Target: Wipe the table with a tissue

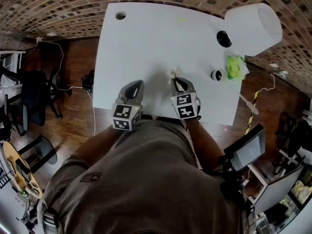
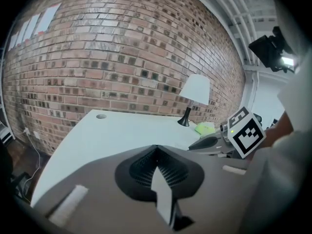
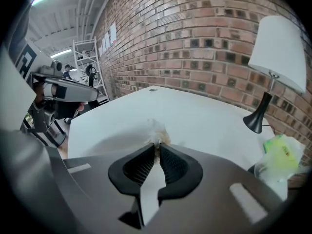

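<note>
A small crumpled white tissue [image 1: 171, 74] sticks out of my right gripper's [image 1: 174, 80] tips, just above the white table [image 1: 146, 43] near its front edge. In the right gripper view the jaws of the right gripper [image 3: 157, 145] are shut on the tissue [image 3: 157, 129], which looks slightly stained at the pinch. My left gripper [image 1: 138, 85] hovers beside it to the left, over the same front edge. Its jaws [image 2: 156, 148] meet with nothing between them. The right gripper [image 2: 210, 141] also shows at the right of the left gripper view.
A white-shaded lamp [image 1: 253, 27] on a black base [image 1: 224, 38] stands at the table's far right. A yellow-green packet [image 1: 235, 67] and a small dark round object [image 1: 216, 75] lie near it. A cable hole [image 1: 120, 15] is at the far left corner. A brick wall runs behind.
</note>
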Motion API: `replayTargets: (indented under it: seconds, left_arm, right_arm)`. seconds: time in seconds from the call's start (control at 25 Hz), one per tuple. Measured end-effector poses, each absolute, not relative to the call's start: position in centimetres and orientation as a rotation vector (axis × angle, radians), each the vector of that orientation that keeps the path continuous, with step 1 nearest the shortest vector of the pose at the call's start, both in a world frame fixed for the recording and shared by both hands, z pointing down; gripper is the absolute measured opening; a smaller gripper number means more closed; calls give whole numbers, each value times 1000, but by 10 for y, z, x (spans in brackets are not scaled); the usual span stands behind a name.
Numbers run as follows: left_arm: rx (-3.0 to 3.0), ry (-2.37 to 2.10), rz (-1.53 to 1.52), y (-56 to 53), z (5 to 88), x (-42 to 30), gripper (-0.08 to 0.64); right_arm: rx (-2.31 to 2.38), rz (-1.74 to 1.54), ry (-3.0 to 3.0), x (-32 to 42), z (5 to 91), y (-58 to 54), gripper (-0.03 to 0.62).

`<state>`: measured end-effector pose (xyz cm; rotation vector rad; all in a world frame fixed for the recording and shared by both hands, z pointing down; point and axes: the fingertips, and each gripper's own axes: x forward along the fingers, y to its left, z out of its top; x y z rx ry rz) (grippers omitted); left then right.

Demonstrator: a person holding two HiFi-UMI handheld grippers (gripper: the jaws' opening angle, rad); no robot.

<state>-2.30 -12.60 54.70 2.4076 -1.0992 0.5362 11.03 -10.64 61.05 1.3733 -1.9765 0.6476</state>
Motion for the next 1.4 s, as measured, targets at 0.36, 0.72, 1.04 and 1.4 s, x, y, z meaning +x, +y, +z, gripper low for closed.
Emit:
replayTargets:
  seconds: [0.36,0.72,1.04,1.4]
  left_arm:
    - [2381,-1136,537,-131,546,-21,2]
    - [2293,-1196,553,-131,556,-41,2]
    - [2260,-1221,546,-131,563,-55,2]
    - [2255,-1261,562,-131,556,-73,2]
  right_arm:
    - [1458,684,-1920,151,619,-126,47]
    - [1432,715,-1857,163,646,-142,46]
    - [1378,713,-1848,150,657,-142,44]
    - [1251,681,-1947,96,657,-145,44]
